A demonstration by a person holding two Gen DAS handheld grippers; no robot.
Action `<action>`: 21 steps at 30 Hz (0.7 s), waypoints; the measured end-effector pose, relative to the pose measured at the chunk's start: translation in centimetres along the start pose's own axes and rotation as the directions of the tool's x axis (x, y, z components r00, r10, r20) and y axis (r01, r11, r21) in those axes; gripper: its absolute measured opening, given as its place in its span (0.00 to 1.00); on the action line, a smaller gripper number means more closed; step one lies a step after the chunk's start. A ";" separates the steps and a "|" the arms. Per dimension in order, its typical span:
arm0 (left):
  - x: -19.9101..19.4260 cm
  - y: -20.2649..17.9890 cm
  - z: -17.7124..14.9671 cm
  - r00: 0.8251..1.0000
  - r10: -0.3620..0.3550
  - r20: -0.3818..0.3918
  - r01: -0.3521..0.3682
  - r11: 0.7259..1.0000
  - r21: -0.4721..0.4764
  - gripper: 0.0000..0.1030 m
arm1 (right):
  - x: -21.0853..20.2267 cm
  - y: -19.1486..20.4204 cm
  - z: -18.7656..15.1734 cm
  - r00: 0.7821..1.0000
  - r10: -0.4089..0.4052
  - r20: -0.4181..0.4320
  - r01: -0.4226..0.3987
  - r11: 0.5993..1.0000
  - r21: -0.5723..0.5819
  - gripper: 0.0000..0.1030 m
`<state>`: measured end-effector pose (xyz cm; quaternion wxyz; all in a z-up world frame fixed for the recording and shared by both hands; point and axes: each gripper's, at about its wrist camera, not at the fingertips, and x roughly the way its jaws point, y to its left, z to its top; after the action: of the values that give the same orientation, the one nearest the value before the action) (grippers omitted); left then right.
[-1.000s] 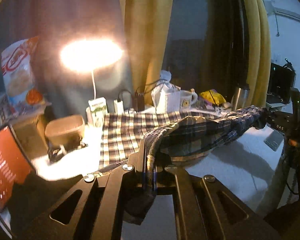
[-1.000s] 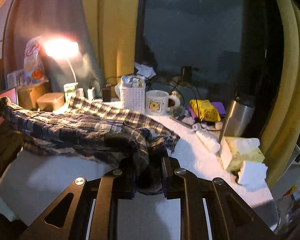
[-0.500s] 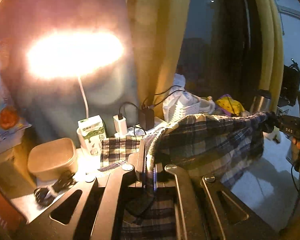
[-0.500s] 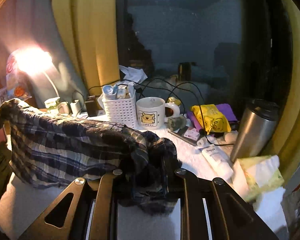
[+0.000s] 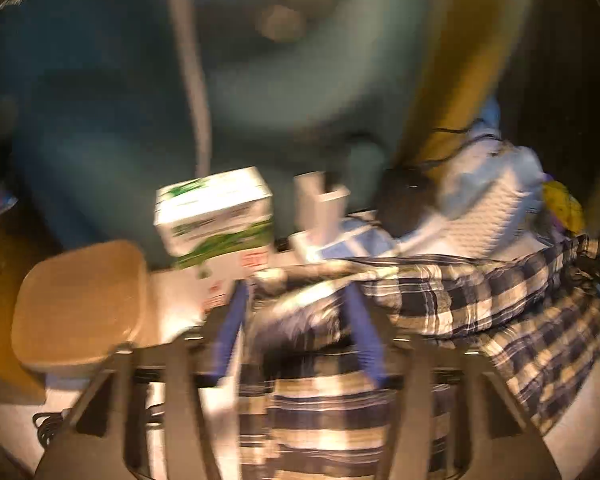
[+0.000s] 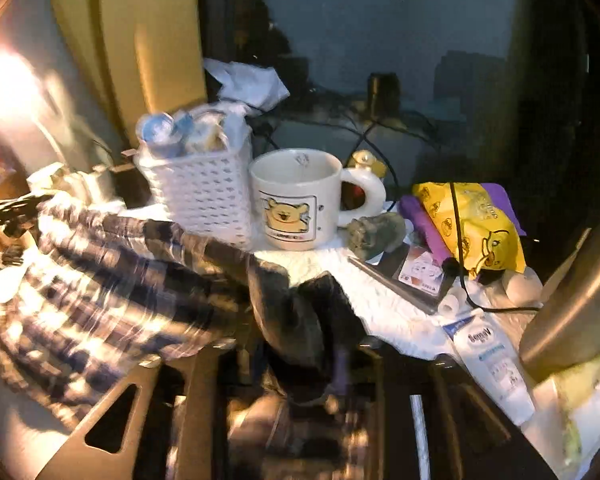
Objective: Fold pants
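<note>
The plaid pants (image 5: 480, 304) lie folded over themselves on the white table, stretched between my two grippers. My left gripper (image 5: 296, 300) now stands open, its blue-padded fingers (image 5: 232, 320) spread around a bunched edge of the cloth. My right gripper (image 6: 300, 344) holds a dark bunched end of the pants (image 6: 100, 292); motion blur hides its fingers. The pants reach the far clutter row.
Close ahead of the left gripper stand a tan lidded box (image 5: 80, 304), a green-and-white carton (image 5: 216, 216) and a white charger (image 5: 320, 208). Ahead of the right: a white basket (image 6: 204, 192), a bear mug (image 6: 300, 200), a yellow bag (image 6: 472, 224), a tube (image 6: 492, 360), a steel flask (image 6: 572, 300).
Both grippers carried the pants' edge forward and down toward the back of the table, folding the cloth over. The left gripper's fingers have spread apart.
</note>
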<state>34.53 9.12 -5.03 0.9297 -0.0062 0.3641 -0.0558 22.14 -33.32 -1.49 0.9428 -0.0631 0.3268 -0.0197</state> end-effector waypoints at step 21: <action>-5.5 0.9 -13.6 0.966 -0.157 -0.205 0.123 0.978 -0.170 0.82 | -4.8 -2.8 -9.0 0.990 0.081 -0.115 -0.043 0.953 0.301 0.92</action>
<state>21.41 10.98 -11.38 0.8745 -0.0986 0.4656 -0.0932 12.83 -36.63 -5.18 0.9192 0.0913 0.3807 -0.0429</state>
